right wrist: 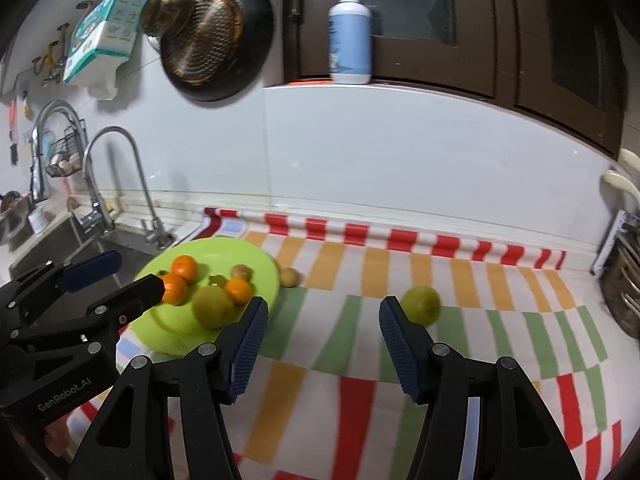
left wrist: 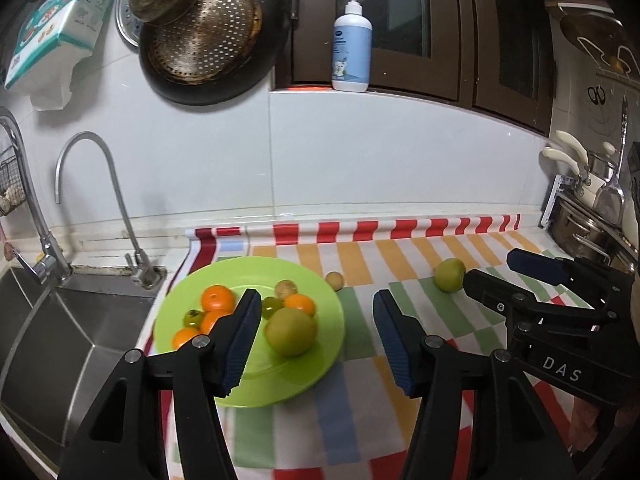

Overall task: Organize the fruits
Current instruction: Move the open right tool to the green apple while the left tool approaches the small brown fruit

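A lime-green plate (left wrist: pixel 320 344) (right wrist: pixel 168 332) on the striped cloth holds several oranges (left wrist: pixel 217 298) (right wrist: pixel 185 268), small green and tan fruits, and a large green fruit (left wrist: pixel 291 331) (right wrist: pixel 213 306). A small tan fruit (left wrist: pixel 334 280) (right wrist: pixel 289 276) lies on the cloth just right of the plate. A green fruit (left wrist: pixel 450 275) (right wrist: pixel 421 305) lies farther right. My left gripper (left wrist: pixel 316 336) (right wrist: pixel 112 276) is open and empty over the plate's right side. My right gripper (right wrist: pixel 323 344) (left wrist: pixel 496 270) is open and empty, its right finger close beside the lone green fruit.
A steel sink (left wrist: pixel 44 332) with two taps (left wrist: pixel 96 200) lies left of the plate. Pans (left wrist: pixel 208 40) and a tissue pack (left wrist: pixel 56 20) hang on the wall. A pump bottle (left wrist: pixel 352 46) stands on the ledge. Pots and utensils (left wrist: pixel 592 208) crowd the right.
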The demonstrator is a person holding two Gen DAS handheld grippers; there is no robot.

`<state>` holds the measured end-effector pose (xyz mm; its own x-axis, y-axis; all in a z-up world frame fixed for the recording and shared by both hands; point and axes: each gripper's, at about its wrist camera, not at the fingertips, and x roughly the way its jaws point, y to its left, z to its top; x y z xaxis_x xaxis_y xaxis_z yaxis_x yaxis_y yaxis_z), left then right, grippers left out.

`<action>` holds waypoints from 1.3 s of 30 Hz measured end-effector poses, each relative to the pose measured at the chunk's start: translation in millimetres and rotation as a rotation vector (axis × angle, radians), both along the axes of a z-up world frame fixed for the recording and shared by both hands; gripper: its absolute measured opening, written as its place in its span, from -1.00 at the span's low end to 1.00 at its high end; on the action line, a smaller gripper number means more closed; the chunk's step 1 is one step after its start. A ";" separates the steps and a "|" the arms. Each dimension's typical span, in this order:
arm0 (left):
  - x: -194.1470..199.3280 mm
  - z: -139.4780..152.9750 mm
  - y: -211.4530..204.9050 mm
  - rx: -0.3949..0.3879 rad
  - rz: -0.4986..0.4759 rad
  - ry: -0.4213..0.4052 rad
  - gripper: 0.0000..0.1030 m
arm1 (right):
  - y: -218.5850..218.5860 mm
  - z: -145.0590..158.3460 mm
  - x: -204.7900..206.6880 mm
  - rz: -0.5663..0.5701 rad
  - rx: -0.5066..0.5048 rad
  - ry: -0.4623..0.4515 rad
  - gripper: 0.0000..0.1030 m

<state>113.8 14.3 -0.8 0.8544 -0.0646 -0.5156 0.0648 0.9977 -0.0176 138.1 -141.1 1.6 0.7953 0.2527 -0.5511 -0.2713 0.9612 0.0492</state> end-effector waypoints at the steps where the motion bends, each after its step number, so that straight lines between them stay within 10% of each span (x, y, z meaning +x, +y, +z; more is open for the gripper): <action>1: 2.0 -0.9 -3.9 0.001 0.000 0.001 0.11 | -4.3 -0.8 1.5 -0.006 0.003 0.001 0.14; 22: 91.1 -44.2 -56.7 0.111 0.025 0.033 0.07 | -64.3 -62.4 79.5 -0.113 0.051 0.129 0.15; 39: 157.9 -96.5 -77.1 0.245 0.072 0.225 -0.29 | -70.9 -106.9 131.5 -0.154 0.085 0.237 0.15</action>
